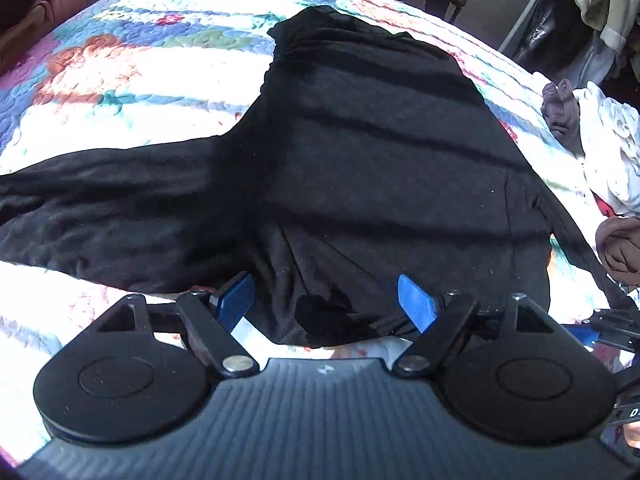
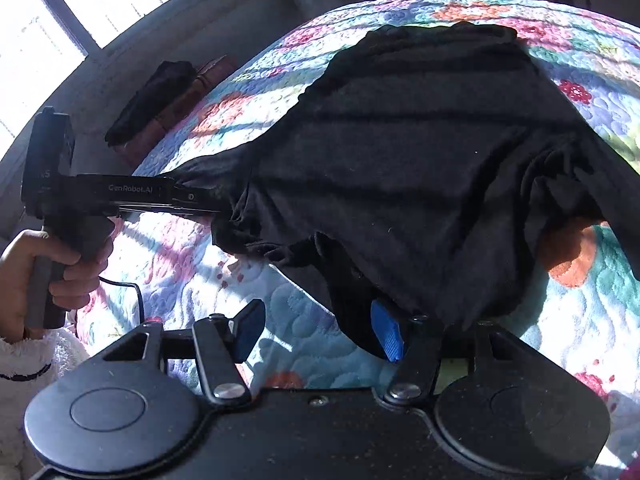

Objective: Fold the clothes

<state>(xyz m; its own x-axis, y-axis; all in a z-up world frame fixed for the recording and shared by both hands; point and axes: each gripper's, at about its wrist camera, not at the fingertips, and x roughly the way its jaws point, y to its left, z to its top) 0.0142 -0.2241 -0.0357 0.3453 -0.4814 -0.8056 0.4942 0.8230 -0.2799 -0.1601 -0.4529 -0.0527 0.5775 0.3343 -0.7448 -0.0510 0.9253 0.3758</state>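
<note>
A black garment [image 1: 360,152] lies spread on a floral quilt [image 1: 132,72], one sleeve stretched out to the left. My left gripper [image 1: 326,304] is open, its blue fingers [image 1: 236,300] wide apart over the garment's near edge. In the right wrist view the same garment [image 2: 420,168] covers the quilt [image 2: 592,320]. My right gripper [image 2: 318,336] is open at its near edge, with cloth draped over the right blue finger [image 2: 386,334]. The left gripper's body [image 2: 120,194] shows there at left, its tip against the bunched shoulder cloth.
A pile of white and brown clothes [image 1: 600,152] sits at the bed's right edge. Hanging clothes [image 1: 580,12] stand beyond it. A dark item on a brown bench [image 2: 168,104] lies left of the bed, under a bright window [image 2: 60,12].
</note>
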